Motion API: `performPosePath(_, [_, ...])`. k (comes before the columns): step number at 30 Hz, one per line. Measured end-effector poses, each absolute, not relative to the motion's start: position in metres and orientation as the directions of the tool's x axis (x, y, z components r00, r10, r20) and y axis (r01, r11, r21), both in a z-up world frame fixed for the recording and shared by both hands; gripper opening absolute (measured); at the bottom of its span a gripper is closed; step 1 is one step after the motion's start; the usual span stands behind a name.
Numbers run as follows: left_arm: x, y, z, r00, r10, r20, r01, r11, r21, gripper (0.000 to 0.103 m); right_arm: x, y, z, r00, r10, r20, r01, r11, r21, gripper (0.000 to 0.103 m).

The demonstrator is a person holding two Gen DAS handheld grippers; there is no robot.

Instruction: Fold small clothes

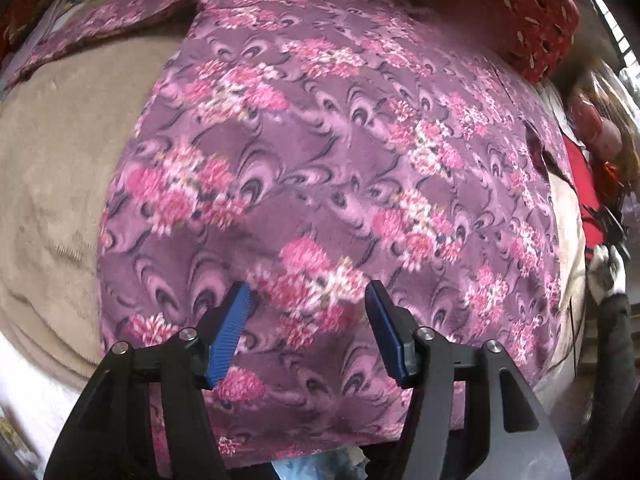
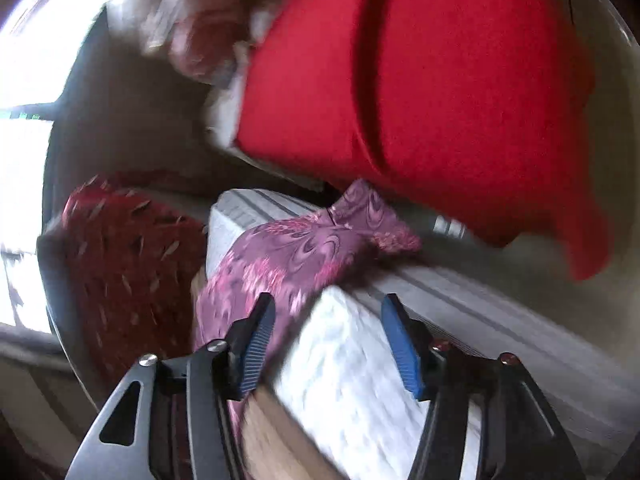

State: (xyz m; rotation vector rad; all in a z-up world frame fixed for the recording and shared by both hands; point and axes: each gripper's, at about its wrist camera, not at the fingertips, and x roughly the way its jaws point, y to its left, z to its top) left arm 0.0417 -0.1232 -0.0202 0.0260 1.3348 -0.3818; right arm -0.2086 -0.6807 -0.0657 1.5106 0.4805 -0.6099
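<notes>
Both tongs gaping, nothing held: left tongs (image 1: 308, 300) over the flat purple floral garment (image 1: 320, 152), right tongs (image 2: 328, 316) off its edge. Between folds, I'd say. Next: pinch an edge, fold over.

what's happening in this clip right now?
A person with a handheld gripper in each hand is folding clothes on a bed. The left gripper hovers open over a purple floral garment, which lies spread flat on a beige blanket; nothing is between its pads. The right gripper is also open and empty; its view is blurred and shows the garment's end, the white mattress edge and a red cloth beyond.
</notes>
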Motion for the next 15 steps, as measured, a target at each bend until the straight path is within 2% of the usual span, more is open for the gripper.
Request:
performPosePath(5, [0.058,-0.142,-0.013,0.173,-0.296,-0.94,0.29,0.927,-0.238,0.058,-0.182,-0.706,-0.095,0.766,-0.056,-0.641,0.629,-0.138,0.765,0.068])
performPosePath(8, [0.069,-0.155,-0.007,0.174,-0.345,-0.922,0.304,0.91,-0.283,0.058,-0.183,-0.713,-0.107,0.788,-0.061,-0.613,0.589,-0.215,0.779,0.066])
performPosePath(10, [0.079,-0.165,-0.003,0.19,-0.375,-0.907,0.315,0.899,-0.305,0.058,-0.183,-0.713,-0.103,0.816,-0.093,-0.571,0.543,-0.215,0.812,0.036])
performPosePath(11, [0.084,-0.171,0.0,0.2,-0.387,-0.9,0.319,0.894,-0.313,0.058,-0.183,-0.713,-0.095,0.835,-0.112,-0.539,0.516,-0.178,0.838,0.007])
performPosePath(15, [0.113,-0.192,0.016,0.285,-0.409,-0.867,0.318,0.893,-0.317,0.058,-0.186,-0.704,-0.042,0.85,-0.236,-0.471,0.488,0.019,0.872,0.007])
